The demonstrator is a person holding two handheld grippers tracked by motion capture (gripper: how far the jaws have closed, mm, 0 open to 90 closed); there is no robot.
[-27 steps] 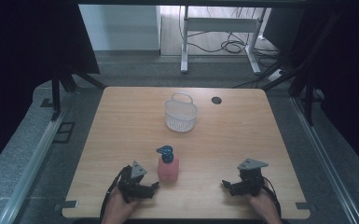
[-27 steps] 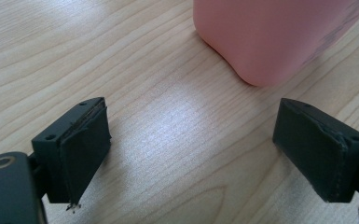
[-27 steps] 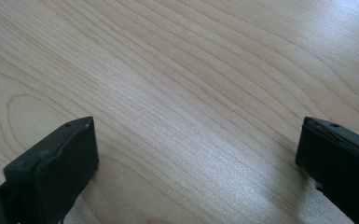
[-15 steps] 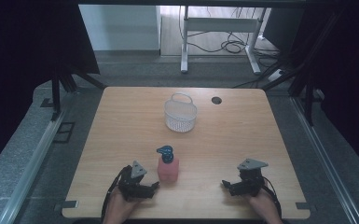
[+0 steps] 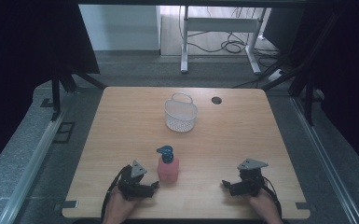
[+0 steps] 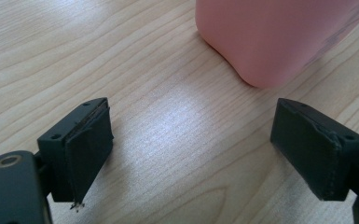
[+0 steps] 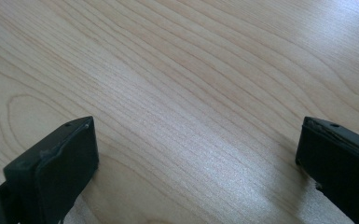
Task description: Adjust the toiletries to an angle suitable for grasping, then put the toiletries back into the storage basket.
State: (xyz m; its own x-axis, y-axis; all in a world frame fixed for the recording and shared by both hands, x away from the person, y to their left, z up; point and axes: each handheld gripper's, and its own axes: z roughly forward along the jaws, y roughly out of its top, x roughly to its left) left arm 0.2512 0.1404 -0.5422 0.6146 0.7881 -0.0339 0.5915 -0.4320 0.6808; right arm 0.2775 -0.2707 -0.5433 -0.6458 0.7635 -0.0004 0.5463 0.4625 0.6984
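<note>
A rectangular wooden tabletop (image 5: pixel 121 140), light in colour with visible grain, sits on a grey floor, seen from above in the high view. Dark curtains hang at the 9 o'clock and 3 o'clock sides of the scene, and a white metal frame with loose cables stands on the floor beyond the far edge, at 12 o'clock.

Just past the middle of the tabletop, toward 12 o'clock, stands a white mesh basket (image 5: pixel 181 113) with a loop handle, upright. To its 2 o'clock, near the far edge, is a small round dark cable hole (image 5: pixel 216 100).

Near the front edge, at about 6 o'clock from the basket and well apart from it, stands a pink pump bottle (image 5: pixel 168 169) with a blue pump top, upright on the wood.

The left gripper (image 5: pixel 150 185) rests low at the bottle's 8 o'clock, just beside it, held by a hand coming in from the bottom edge. In the left gripper view its jaws stand wide apart with bare wood between them; the bottle's pink base (image 6: pixel 279 37) lies just ahead of them at 1 o'clock, untouched.

The right gripper (image 5: pixel 225 184) rests at the bottle's 3 o'clock, well apart from it, near the front edge. Its jaws are also spread wide over bare wood, gripping nothing.
</note>
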